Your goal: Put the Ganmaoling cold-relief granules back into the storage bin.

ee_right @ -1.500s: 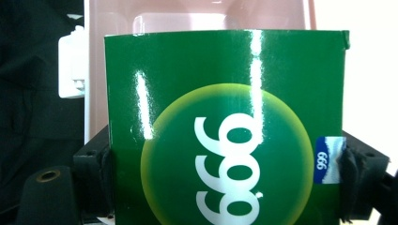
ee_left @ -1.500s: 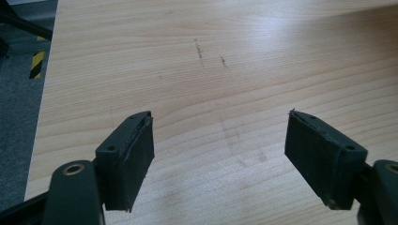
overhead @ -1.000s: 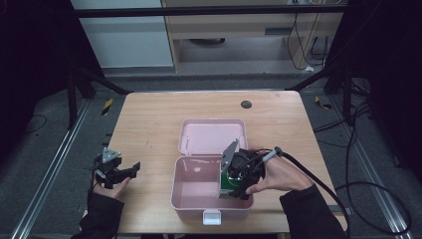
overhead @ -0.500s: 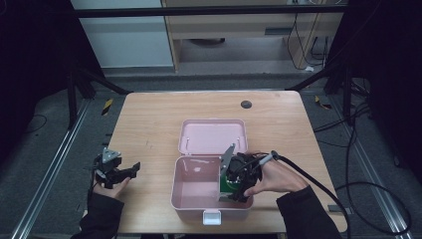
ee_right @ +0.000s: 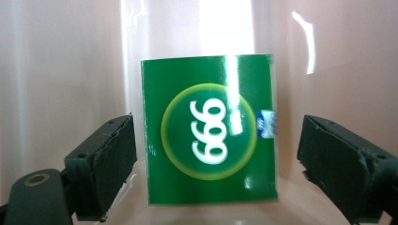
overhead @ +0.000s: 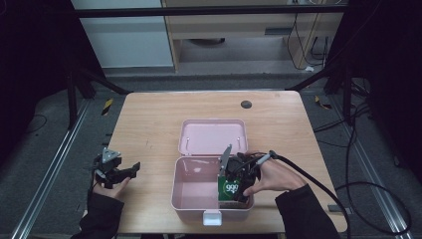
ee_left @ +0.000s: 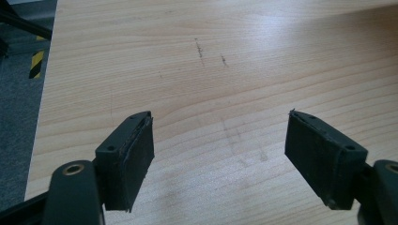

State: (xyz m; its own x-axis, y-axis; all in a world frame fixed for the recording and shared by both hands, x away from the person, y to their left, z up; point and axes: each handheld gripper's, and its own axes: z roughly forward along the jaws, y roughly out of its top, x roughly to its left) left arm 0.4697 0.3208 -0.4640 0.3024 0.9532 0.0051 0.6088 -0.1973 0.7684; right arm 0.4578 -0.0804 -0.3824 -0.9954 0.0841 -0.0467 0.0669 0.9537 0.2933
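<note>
Cardboard is my guess for the small green box printed with white "999" digits in a yellow-ringed circle [ee_right: 210,133]: light, fairly stiff across its flat faces, but glossy enough to slip and easy to dent if you squeeze hard. Your best hold looks to be on its two narrow side edges, about halfway up, with modest pressure. It stands inside the pink plastic case with the hinged lid lying open [overhead: 190,198], at the case's right end on the side nearest you, its printed face toward your right gripper [ee_right: 216,154]. In the right gripper view the box sits between that gripper's jaws, which are spread wide; a gap shows on each side, so neither pad touches it, and whether the box lies level with the pads or beyond them I cannot tell. Your left gripper [overhead: 119,171] hovers over the bare light wooden table [ee_left: 244,70] well left of the case, jaws apart and holding nothing.
</note>
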